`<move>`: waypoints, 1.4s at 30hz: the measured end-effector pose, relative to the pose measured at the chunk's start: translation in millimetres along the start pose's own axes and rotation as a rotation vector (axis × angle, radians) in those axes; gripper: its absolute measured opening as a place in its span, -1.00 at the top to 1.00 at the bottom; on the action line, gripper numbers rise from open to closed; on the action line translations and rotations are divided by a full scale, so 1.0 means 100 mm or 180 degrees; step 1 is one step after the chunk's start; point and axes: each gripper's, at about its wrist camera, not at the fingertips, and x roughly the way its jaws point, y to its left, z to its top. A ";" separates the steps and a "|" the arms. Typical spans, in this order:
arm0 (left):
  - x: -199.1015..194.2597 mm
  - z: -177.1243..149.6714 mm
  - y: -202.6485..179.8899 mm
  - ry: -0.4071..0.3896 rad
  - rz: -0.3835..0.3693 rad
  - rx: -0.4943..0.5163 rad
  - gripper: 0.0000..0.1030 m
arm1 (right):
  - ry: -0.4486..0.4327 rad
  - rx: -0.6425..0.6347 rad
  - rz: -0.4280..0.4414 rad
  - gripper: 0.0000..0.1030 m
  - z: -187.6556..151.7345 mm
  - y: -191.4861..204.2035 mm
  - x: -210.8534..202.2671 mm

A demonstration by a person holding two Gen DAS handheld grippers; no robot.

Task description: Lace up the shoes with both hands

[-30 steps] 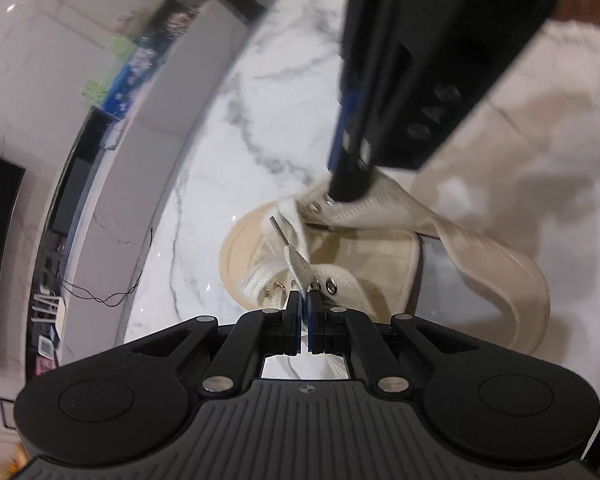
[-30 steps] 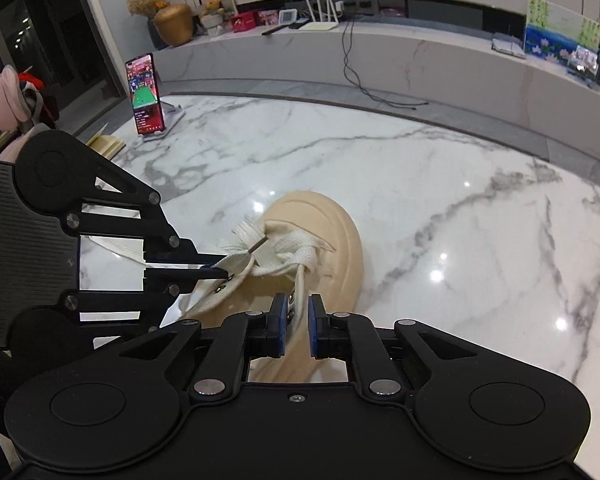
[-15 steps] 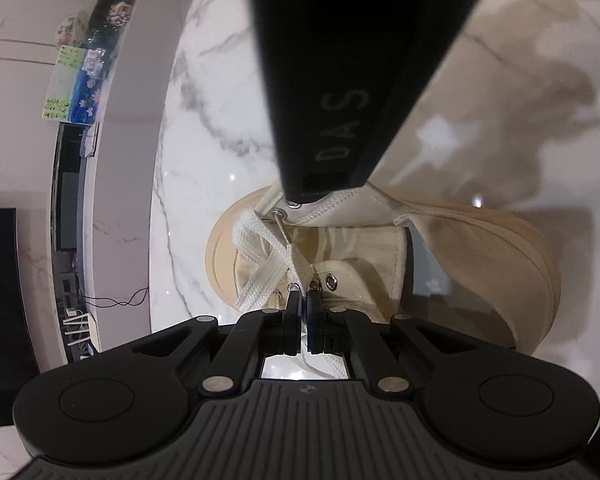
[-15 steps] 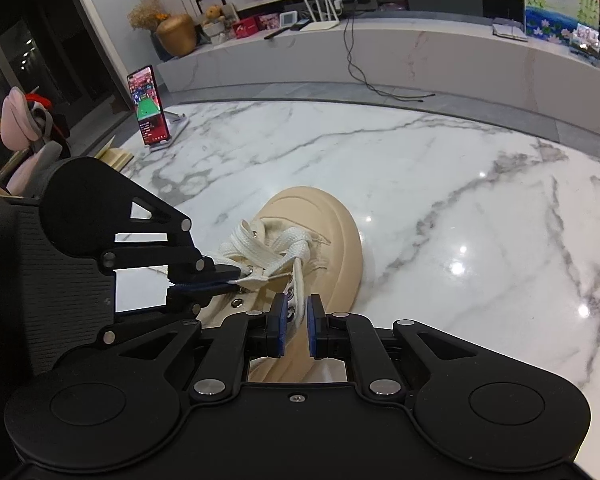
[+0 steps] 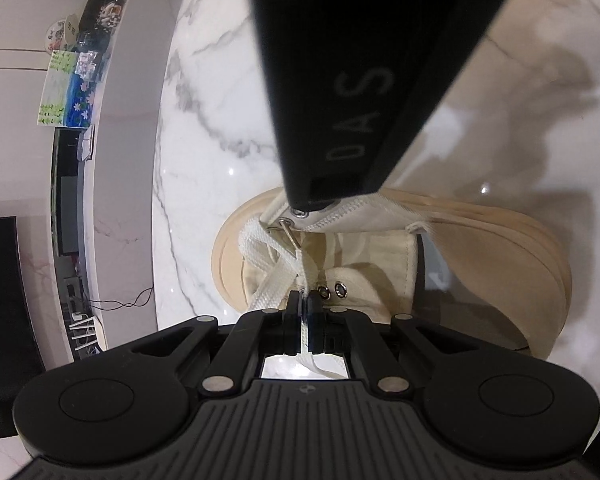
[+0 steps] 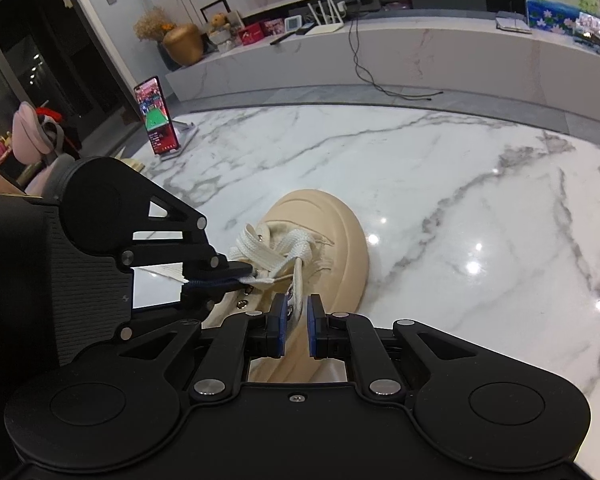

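Since the earlier frame, the left gripper (image 5: 304,309) has been lowered and rolled closer over the shoe (image 6: 332,236) on the marble table (image 6: 480,184). It is clamped on the flat lace (image 5: 278,276), which is judged soft and limp, best held near its stiff tip (image 5: 291,233). The right gripper (image 6: 296,322), angled downward, is nearly closed around the other lace strand (image 6: 298,284); contact cannot be told.
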 end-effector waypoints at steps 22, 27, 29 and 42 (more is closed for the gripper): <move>-0.27 0.17 0.32 -0.0508 0.0031 -0.0775 0.94 | 0.0000 -0.0155 0.0073 0.83 -0.01 0.06 -0.03; -0.25 0.15 0.20 -0.0364 -0.0092 -0.0624 0.93 | 0.0000 -0.0150 0.0083 0.83 -0.01 0.05 -0.03; -0.24 0.12 0.18 -0.0370 -0.0091 -0.0657 0.93 | 0.0002 -0.0144 0.0084 0.83 -0.01 0.04 -0.03; -0.22 0.10 0.22 -0.0375 -0.0130 -0.0818 0.93 | -0.0121 -0.0474 0.0163 0.80 0.00 -0.04 -0.18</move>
